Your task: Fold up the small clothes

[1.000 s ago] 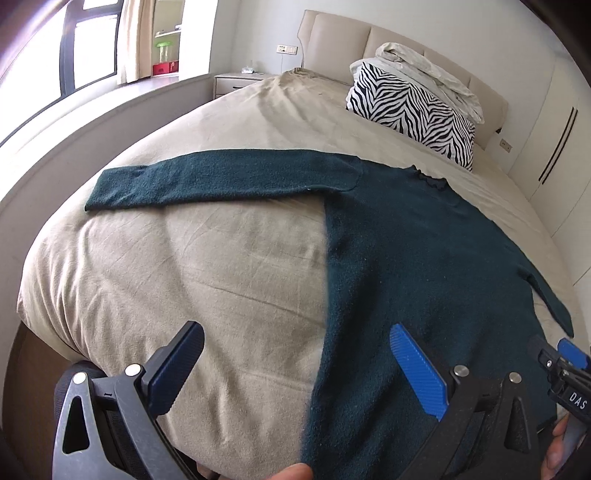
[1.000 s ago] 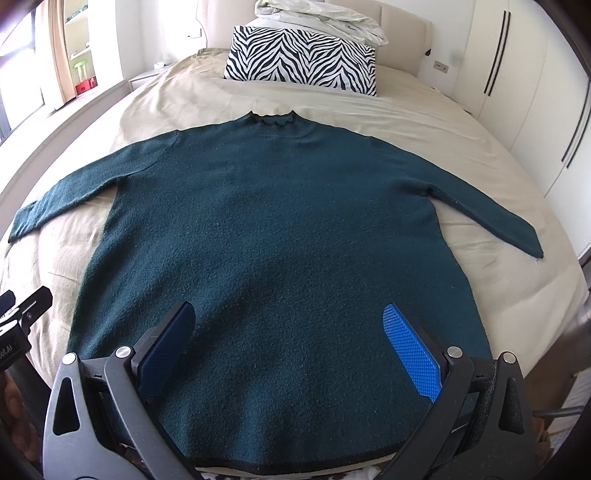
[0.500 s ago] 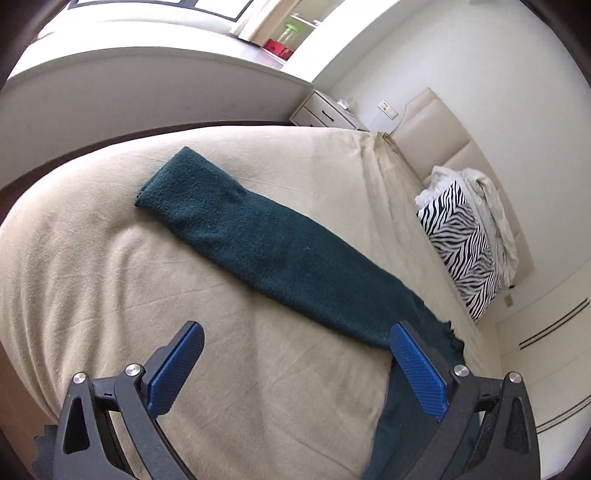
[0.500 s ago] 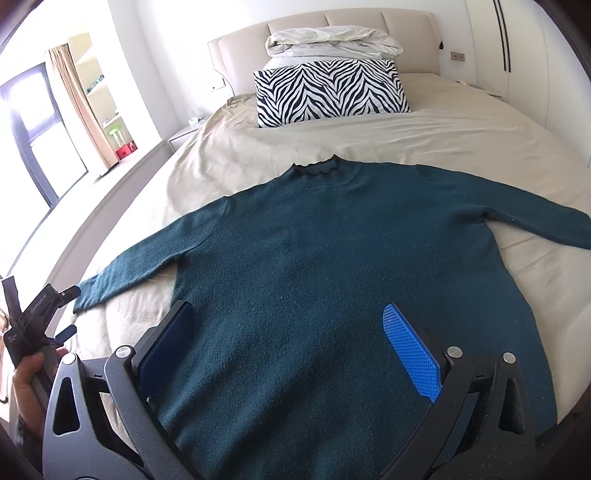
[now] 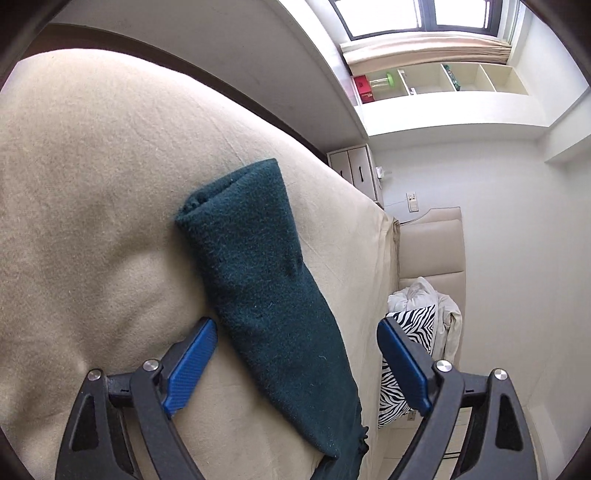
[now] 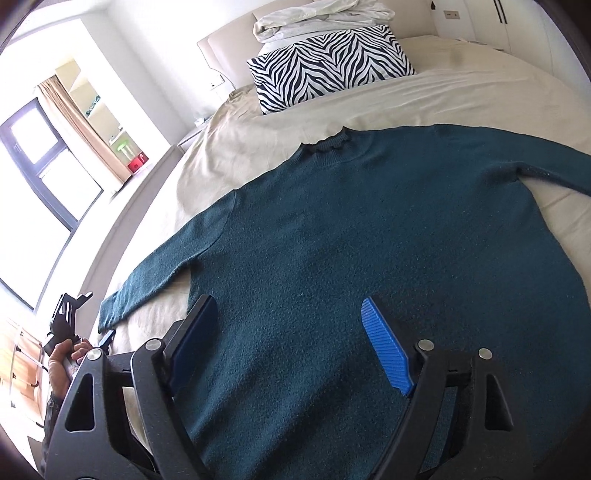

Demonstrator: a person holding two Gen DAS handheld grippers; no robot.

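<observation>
A dark teal sweater [image 6: 369,236] lies flat, front up, on the beige bed [image 6: 480,96], collar toward the headboard. Its left sleeve [image 5: 255,273] stretches out toward the bed's edge, cuff at the far end. My left gripper [image 5: 295,354] is open and hovers just above that sleeve, its blue fingers either side of it. My right gripper [image 6: 291,339] is open over the sweater's lower body, touching nothing. In the right wrist view the left gripper [image 6: 70,325] shows in a hand by the sleeve's cuff.
A zebra-striped pillow [image 6: 328,62] and a white bundle of bedding [image 6: 317,14] lie at the headboard. A nightstand [image 5: 354,170] stands beside the bed. A window ledge and shelves [image 5: 424,85] run along the left wall.
My left gripper has swung left and closed in on the outstretched sleeve, now straddling it near the cuff. My right gripper has tilted and moved lower over the sweater's body. Both stay open.
</observation>
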